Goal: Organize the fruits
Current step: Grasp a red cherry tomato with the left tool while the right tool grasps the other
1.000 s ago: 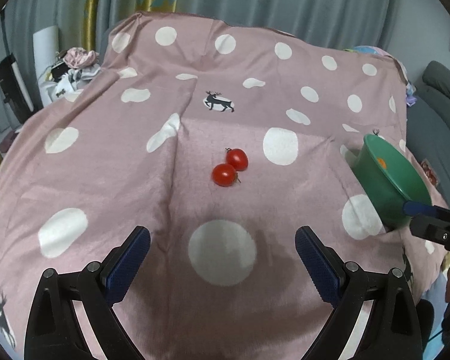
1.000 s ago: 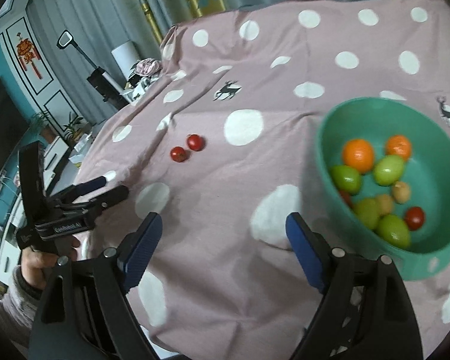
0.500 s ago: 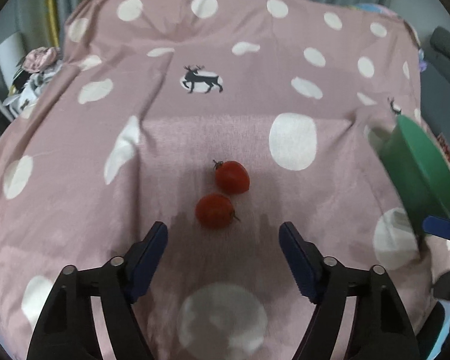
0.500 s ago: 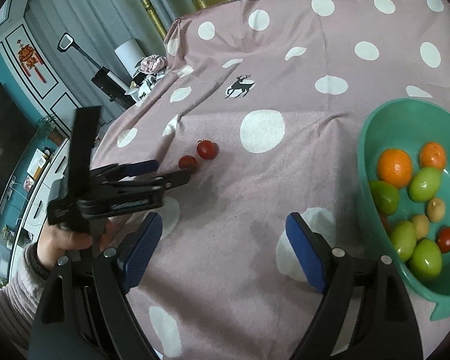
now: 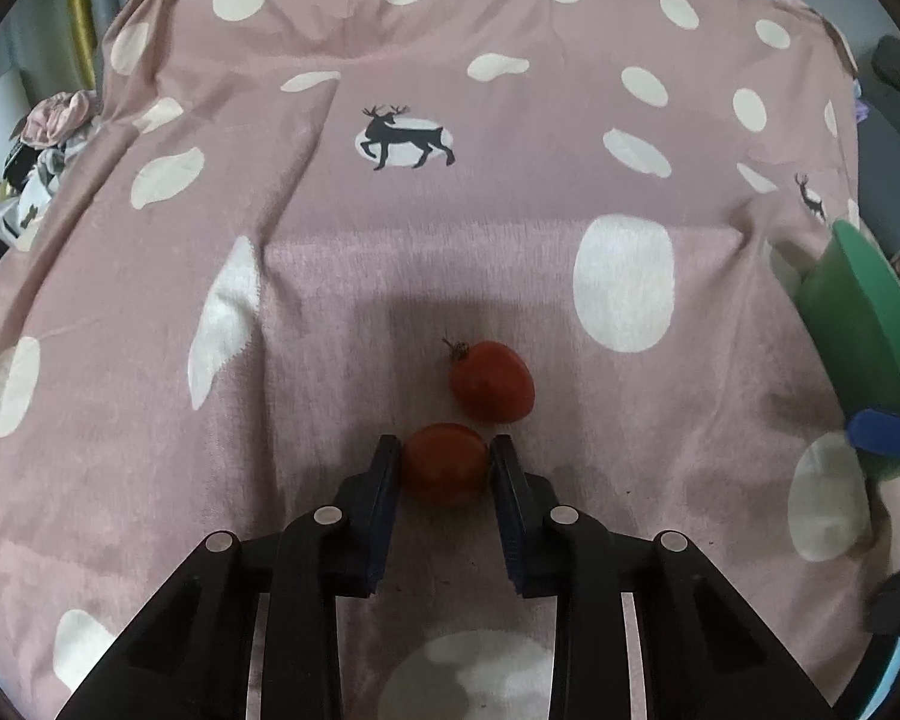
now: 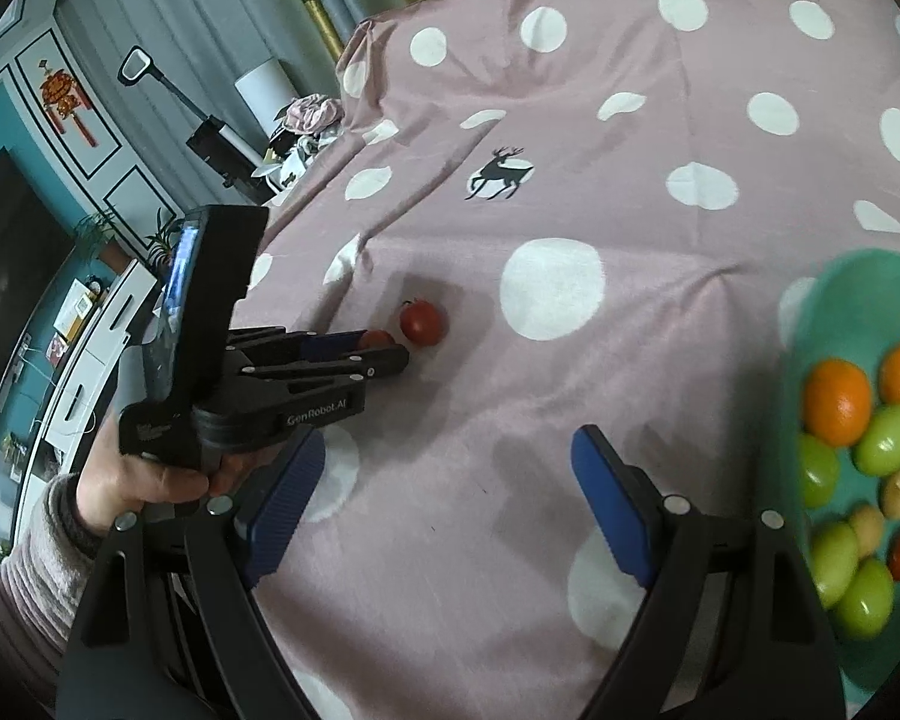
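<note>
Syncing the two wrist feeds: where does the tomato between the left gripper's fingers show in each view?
Left wrist: gripped tomato low centre, clamped by the left gripper.
Right wrist: gripped tomato left of centre, mostly hidden behind the gripper's fingers.
Shared landmark: the free tomato just beyond it.

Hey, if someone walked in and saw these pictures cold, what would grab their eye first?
Probably the left tongs, closed around a small red tomato on the pink polka-dot cloth, with a second tomato loose just beyond it. Next, the green bowl at the right edge, holding oranges, green fruits and another small tomato, while the right tongs hang open above the cloth.
</note>
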### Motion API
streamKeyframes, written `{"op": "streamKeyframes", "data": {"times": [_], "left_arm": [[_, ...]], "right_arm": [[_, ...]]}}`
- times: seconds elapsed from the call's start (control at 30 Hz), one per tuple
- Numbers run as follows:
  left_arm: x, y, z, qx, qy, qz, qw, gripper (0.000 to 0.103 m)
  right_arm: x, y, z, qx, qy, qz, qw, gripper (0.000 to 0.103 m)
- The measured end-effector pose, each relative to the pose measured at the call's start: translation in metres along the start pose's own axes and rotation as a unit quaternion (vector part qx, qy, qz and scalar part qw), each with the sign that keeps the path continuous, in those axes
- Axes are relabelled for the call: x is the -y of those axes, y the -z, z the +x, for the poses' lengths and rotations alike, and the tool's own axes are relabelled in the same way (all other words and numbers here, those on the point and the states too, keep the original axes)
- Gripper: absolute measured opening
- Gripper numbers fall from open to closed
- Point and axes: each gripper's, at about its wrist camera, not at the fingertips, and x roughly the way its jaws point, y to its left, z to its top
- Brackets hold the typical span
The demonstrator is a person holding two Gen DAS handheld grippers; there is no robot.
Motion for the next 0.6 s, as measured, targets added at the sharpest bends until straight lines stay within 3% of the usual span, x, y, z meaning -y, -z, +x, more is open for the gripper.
{"op": "streamKeyframes", "data": {"times": [0.17, 0.33, 0.6], "left_arm": [[-0.005, 0.007, -0.018, 0.02, 0.007, 0.0, 0.9998, 0.03], [-0.013, 0.025, -0.043, 0.043, 0.022, -0.006, 0.9988, 0.03], [-0.025, 0.043, -0.051, 0.045, 0.035, -0.026, 0.998, 0.03]], "right_arm": [[0.0, -0.016, 0.026, -0.023, -0.024, 0.023, 0.999, 0.083], [-0.008, -0.035, 0.064, -0.057, -0.024, 0.018, 0.998, 0.073], [-0.029, -0.054, 0.119, -0.097, 0.01, -0.021, 0.995, 0.059]]}}
